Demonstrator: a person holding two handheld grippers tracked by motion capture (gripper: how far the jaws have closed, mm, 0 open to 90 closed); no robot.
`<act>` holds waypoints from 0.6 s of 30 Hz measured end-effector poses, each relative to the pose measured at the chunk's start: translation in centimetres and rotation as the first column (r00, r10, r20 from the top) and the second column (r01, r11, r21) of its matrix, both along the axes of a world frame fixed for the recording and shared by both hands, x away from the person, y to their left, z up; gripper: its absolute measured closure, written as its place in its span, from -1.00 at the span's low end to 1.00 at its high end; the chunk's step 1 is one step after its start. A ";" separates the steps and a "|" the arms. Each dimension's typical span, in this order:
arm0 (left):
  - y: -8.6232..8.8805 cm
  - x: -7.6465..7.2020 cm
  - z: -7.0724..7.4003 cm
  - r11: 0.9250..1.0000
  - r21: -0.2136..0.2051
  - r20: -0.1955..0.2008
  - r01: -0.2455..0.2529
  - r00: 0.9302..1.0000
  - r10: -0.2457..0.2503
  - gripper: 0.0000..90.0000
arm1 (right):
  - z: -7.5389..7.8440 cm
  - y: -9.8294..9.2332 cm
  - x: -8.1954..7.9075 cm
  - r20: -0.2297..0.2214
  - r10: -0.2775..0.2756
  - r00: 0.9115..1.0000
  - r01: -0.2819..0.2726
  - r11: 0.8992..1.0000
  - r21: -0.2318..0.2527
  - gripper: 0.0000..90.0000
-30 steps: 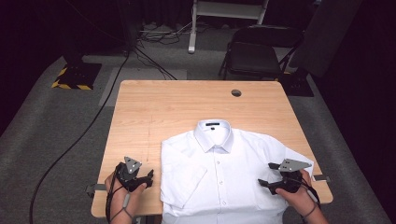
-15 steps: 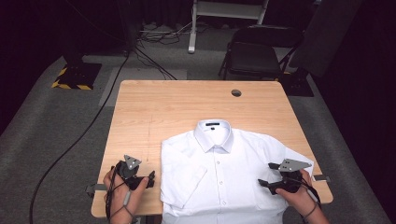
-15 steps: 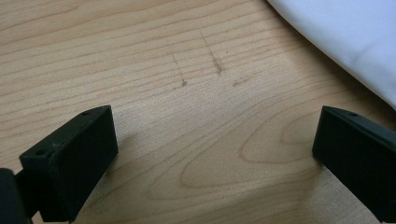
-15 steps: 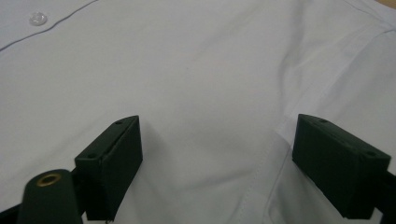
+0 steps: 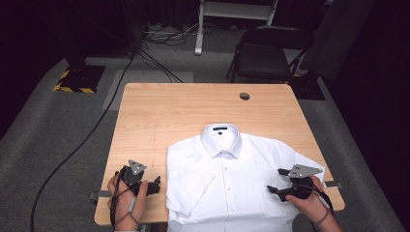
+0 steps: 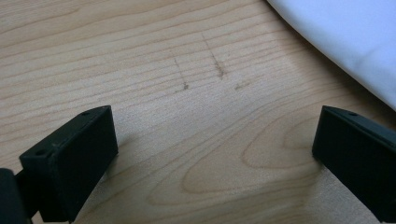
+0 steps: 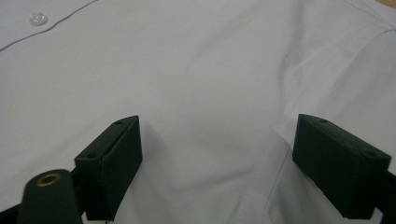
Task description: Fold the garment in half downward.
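A white short-sleeved shirt [image 5: 227,179] lies flat and buttoned on the near half of the wooden table [image 5: 193,111], collar pointing away. My left gripper [image 5: 154,186] rests on bare wood just left of the shirt's left sleeve. Its jaws have just been opening and stand wide apart with nothing between them. In the left gripper view, the left gripper [image 6: 215,140] has only wood under it, and the shirt's edge [image 6: 345,32] is at the upper right. My right gripper [image 5: 273,191] is open over the shirt's right side. In the right gripper view, the right gripper [image 7: 217,140] straddles smooth cloth [image 7: 196,70] by a seam.
A round cable hole [image 5: 244,96] sits near the table's far right corner. Beyond the table stands a dark chair [image 5: 263,53]. Cables [image 5: 82,140] run over the grey floor at the left. The shirt's hem reaches the table's near edge.
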State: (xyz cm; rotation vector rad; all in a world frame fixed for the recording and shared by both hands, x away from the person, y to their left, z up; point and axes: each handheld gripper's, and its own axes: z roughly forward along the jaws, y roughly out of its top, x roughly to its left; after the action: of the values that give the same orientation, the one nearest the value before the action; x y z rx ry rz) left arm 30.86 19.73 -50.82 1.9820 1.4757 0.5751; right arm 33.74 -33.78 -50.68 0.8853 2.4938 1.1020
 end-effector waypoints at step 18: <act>0.1 0.2 0.0 1.000 -0.002 0.000 0.004 1.000 -0.004 -0.99 | 2.2 -1.0 0.3 0.015 -0.030 0.999 0.029 0.999 0.035 -0.61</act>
State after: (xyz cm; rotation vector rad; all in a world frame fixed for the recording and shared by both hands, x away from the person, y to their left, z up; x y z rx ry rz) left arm 31.06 19.81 -50.83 1.9834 1.4708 0.5723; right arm 34.02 -34.76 -48.49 0.9166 2.4479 1.1416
